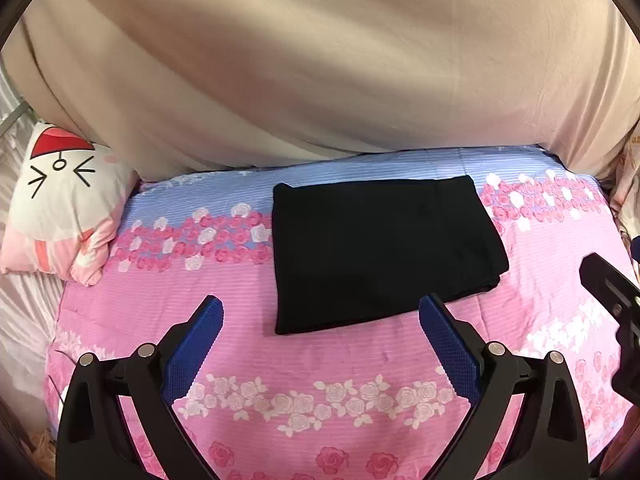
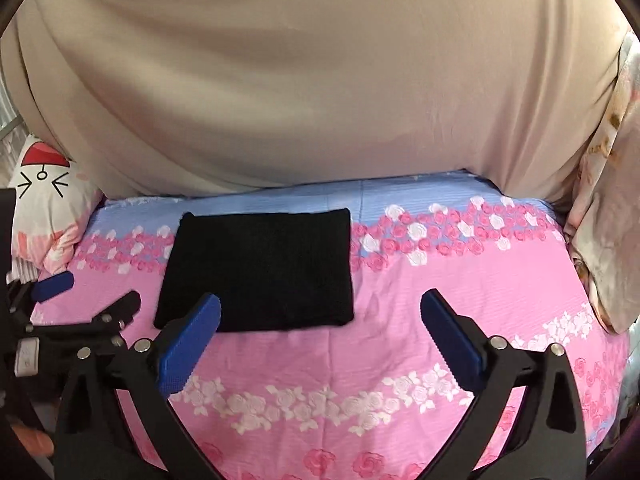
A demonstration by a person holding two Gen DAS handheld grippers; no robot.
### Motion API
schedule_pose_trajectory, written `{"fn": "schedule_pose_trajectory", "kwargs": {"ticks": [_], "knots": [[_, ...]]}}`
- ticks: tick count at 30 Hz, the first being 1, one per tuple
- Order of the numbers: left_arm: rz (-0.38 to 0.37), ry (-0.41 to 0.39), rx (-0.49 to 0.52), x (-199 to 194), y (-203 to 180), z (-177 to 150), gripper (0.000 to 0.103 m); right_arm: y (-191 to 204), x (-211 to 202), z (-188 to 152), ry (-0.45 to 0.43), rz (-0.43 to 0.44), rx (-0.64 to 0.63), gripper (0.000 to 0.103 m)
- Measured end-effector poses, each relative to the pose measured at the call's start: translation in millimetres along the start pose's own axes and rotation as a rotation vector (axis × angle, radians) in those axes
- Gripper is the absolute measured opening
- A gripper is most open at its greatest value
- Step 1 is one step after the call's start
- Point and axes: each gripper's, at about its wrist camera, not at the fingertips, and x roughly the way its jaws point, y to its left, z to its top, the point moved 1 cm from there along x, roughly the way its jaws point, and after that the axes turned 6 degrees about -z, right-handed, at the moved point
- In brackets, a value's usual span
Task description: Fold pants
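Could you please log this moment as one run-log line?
pants: folded rectangle, flat on bedsheet | left gripper: open, empty | right gripper: open, empty

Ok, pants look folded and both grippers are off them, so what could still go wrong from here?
The black pants lie as a compact rectangle, but layers peek out at the near right corner, so another grab there could splay the stack. Both the left gripper and right gripper hover open close to the near edge; a low pass might drag the fold across the floral bedsheet.

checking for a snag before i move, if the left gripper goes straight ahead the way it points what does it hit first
Probably the folded black pants, lying on the bedspread right ahead of the open left gripper. Nothing shows between them, though depth is hard to judge here.
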Motion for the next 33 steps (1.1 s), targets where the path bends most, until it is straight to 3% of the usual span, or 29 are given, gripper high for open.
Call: {"fn": "schedule_pose_trajectory", "kwargs": {"ticks": [16, 33], "knots": [[0.009, 0.011, -0.042, -2, 41, -12, 0.097, 32, -3, -4, 0.006, -0.033, 0.004, 0.098], [0.009, -0.004, -0.042, -9, 42, -12, 0.097, 33, -8, -4, -0.004, -0.035, -0.016, 0.098]]}}
